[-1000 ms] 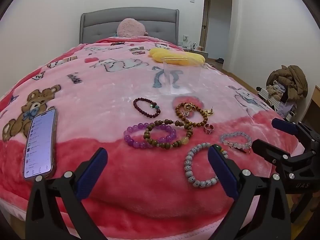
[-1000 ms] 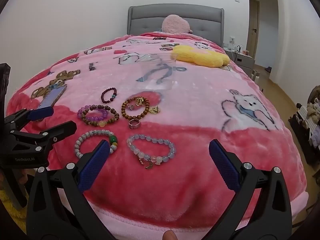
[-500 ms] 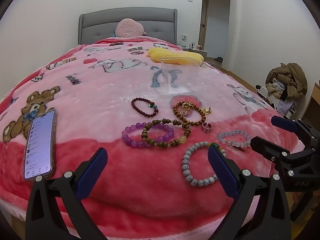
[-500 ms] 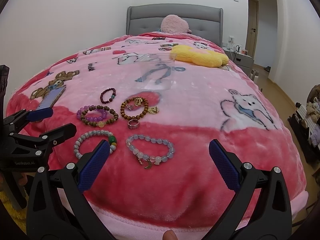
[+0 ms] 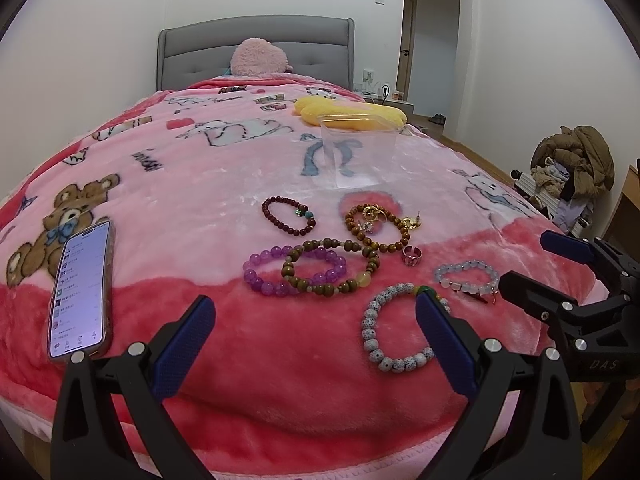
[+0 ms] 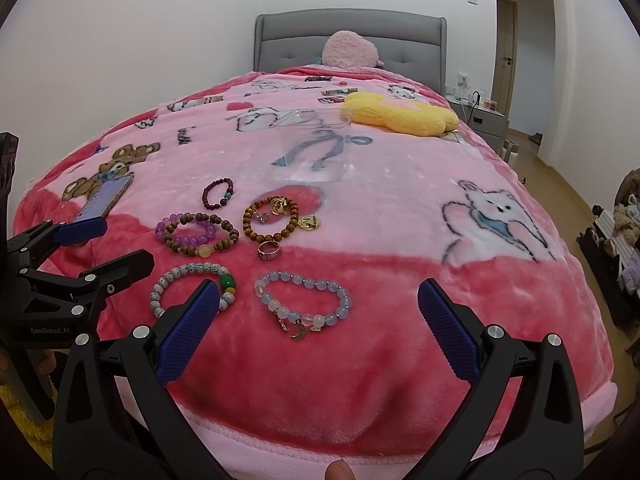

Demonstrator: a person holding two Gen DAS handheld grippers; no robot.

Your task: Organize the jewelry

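everywhere pink blanket (image 5: 200,168) beneath scattered bracelets (image 5: 296,272).

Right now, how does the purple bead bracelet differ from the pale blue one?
1. The purple bracelet is violet; the pale blue bracelet is milky blue-white.
2. The purple bracelet is overlapped by a brown wooden bracelet; the pale blue bracelet lies alone.
3. The pale blue bracelet carries a moon charm; the purple bracelet shows none.
4. The purple bracelet lies farther up the blanket; the pale blue one lies near the edge.

Both are round-bead loops lying flat, ungripped.
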